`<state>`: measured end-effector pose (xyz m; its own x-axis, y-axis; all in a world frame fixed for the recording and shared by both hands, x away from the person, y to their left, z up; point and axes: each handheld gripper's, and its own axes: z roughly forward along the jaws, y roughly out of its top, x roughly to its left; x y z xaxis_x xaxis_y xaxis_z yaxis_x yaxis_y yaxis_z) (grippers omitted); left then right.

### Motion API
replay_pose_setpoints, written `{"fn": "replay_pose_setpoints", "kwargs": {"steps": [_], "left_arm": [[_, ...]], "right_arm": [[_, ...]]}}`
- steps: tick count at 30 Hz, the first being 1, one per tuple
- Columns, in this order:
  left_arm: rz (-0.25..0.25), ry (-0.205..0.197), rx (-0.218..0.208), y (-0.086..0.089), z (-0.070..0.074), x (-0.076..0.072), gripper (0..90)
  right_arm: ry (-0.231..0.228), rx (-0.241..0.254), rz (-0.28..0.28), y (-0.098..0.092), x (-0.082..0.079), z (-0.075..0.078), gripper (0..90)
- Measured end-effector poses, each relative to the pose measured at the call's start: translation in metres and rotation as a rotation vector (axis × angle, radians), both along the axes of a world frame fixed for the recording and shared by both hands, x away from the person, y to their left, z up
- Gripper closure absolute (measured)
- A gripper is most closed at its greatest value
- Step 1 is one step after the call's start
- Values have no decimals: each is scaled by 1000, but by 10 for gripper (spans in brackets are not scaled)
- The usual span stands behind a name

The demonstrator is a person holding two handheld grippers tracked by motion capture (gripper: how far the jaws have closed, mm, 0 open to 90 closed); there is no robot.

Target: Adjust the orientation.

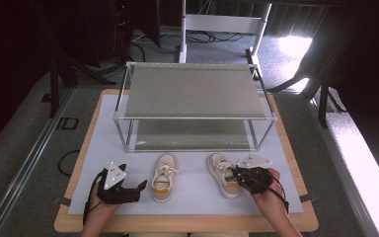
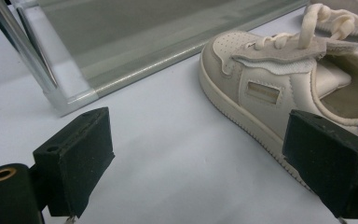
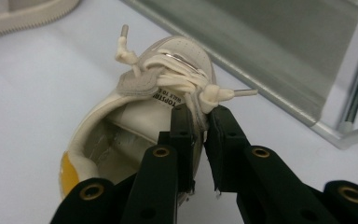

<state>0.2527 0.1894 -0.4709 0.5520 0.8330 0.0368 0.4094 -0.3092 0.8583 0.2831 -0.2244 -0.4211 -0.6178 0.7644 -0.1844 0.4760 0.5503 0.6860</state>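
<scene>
The high view shows a wooden table (image 1: 74, 190) with a pale mat (image 1: 187, 197) on top. Two small cream shoes sit side by side on the mat, just in front of a metal rack (image 1: 192, 94) with two shelves. Their toes point at the rack.

The right gripper (image 1: 241, 174) is at the right shoe (image 1: 220, 173). The right gripper view shows the two black jaws squeezed together on the side wall of this shoe (image 3: 135, 121), close to its tongue and white laces (image 3: 177, 79). One jaw is inside the shoe and one is outside. The shoe has a yellow patch at the heel. The shoe sits on the mat, near the bottom edge of the rack (image 3: 279, 70).

The left gripper (image 1: 128, 190) lies on the mat, just beside the left shoe (image 1: 164, 178). The left gripper view shows its jaws spread wide apart with nothing in between. The side of the left shoe (image 2: 270, 88) is near one jaw, but it is hard to tell if they touch. A shiny leg of the rack (image 2: 25, 51) stands on the other side.
</scene>
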Motion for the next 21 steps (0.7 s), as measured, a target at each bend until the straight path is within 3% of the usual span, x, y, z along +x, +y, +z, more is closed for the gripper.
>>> {"fn": "replay_pose_setpoints", "kwargs": {"steps": [8,12,14,16,18,21], "left_arm": [[6,0,0,1,0,0,84],[3,-7,-6,0,1,1,85],[-7,-29,-58,2,3,0,114],[-18,-6,-147,7,6,2,116],[6,8,-161,8,8,3,116],[-1,75,-149,6,13,6,139]], "right_arm": [[8,4,10,4,-9,-10,793],[35,79,-5,-3,-8,-12,694],[35,108,-26,-6,-8,-13,645],[44,136,-36,-9,-8,-14,615],[53,166,-37,-12,-8,-14,593],[48,199,-43,-14,-10,-12,584]]}}
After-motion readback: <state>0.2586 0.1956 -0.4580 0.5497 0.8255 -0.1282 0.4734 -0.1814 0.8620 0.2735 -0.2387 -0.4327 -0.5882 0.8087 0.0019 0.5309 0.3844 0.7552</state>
